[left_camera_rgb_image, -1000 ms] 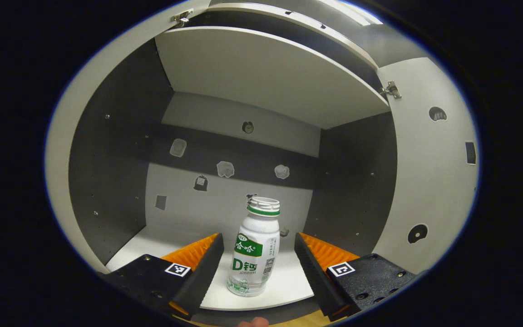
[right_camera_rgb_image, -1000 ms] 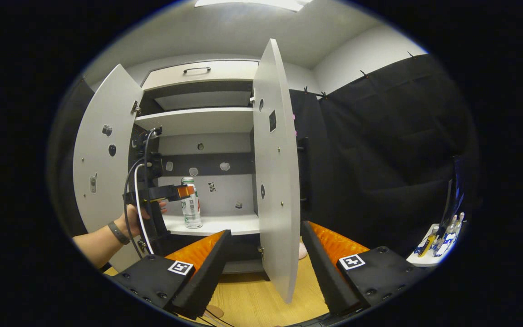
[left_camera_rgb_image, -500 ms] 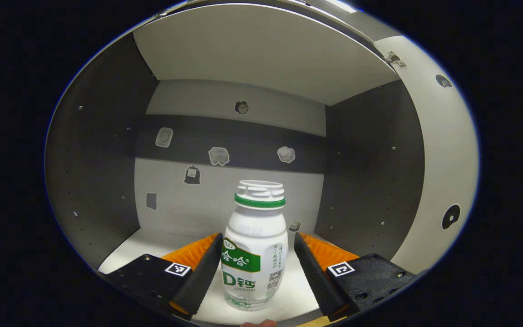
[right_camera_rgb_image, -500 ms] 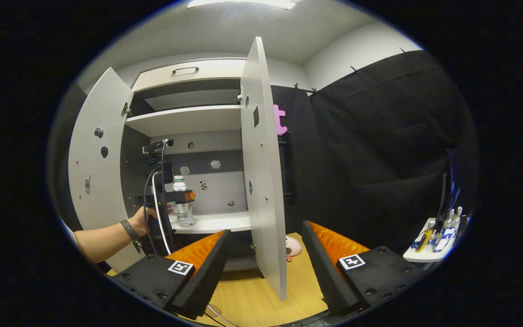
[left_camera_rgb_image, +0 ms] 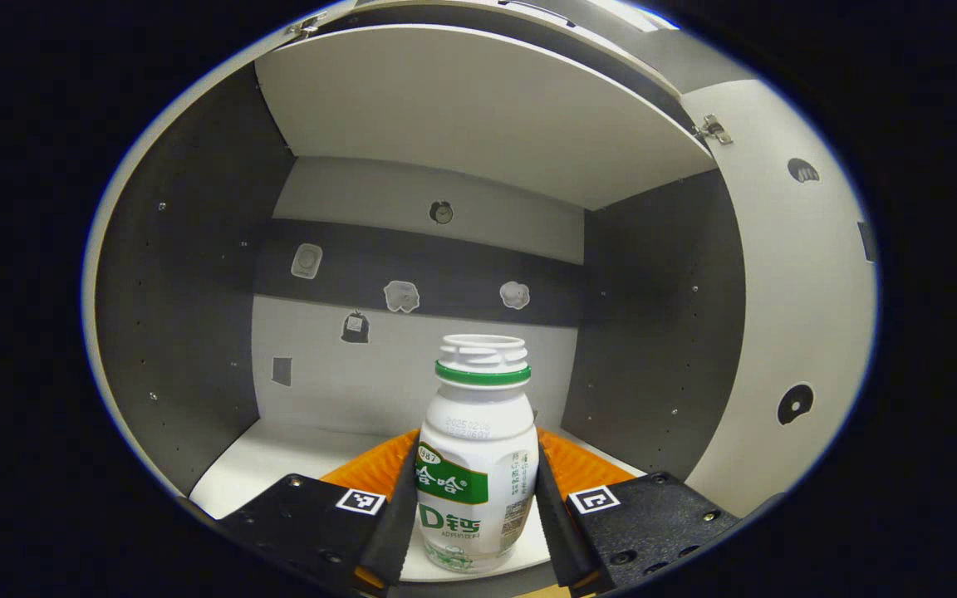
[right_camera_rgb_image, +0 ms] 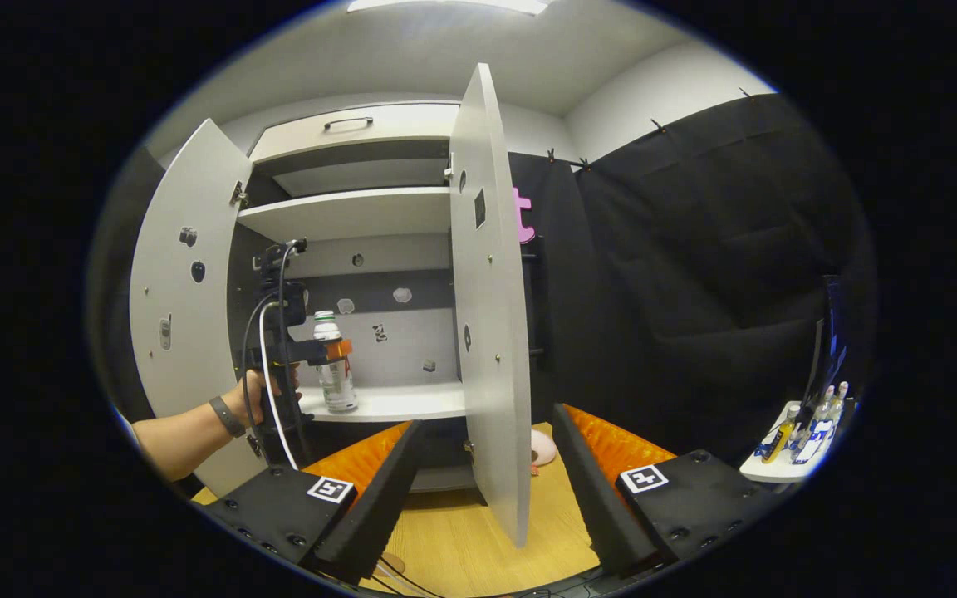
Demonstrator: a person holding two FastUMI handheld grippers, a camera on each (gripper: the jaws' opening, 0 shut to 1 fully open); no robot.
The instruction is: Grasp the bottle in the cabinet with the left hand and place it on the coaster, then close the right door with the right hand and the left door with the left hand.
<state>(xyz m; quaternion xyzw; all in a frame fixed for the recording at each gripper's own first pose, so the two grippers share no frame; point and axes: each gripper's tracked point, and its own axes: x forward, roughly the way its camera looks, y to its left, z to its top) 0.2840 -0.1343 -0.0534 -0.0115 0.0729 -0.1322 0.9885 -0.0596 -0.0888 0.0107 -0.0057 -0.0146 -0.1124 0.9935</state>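
A white bottle (left_camera_rgb_image: 476, 465) with a green label and green neck ring stands upright on the cabinet's lower shelf (left_camera_rgb_image: 279, 457). My left gripper (left_camera_rgb_image: 476, 511) is shut on it, one finger pressed against each side of its body. In the right gripper view the same bottle (right_camera_rgb_image: 336, 384) sits in the left gripper (right_camera_rgb_image: 327, 350), which a hand (right_camera_rgb_image: 261, 392) holds inside the open cabinet. My right gripper (right_camera_rgb_image: 485, 422) hangs open in front of the cabinet, over the wooden table, with nothing between its fingers. The right door (right_camera_rgb_image: 487, 316) stands wide open, edge-on to it.
The left door (right_camera_rgb_image: 184, 291) is swung open beside the forearm. An upper shelf (right_camera_rgb_image: 345, 212) spans the cabinet above the bottle. A pale pink round piece (right_camera_rgb_image: 542, 448) lies on the wooden table (right_camera_rgb_image: 453, 548) behind the right door. Several small bottles stand on a side shelf (right_camera_rgb_image: 794, 453).
The left gripper pushed in around the bottle and its fingers shut onto the bottle's sides. The right gripper stayed open and barely shifted.
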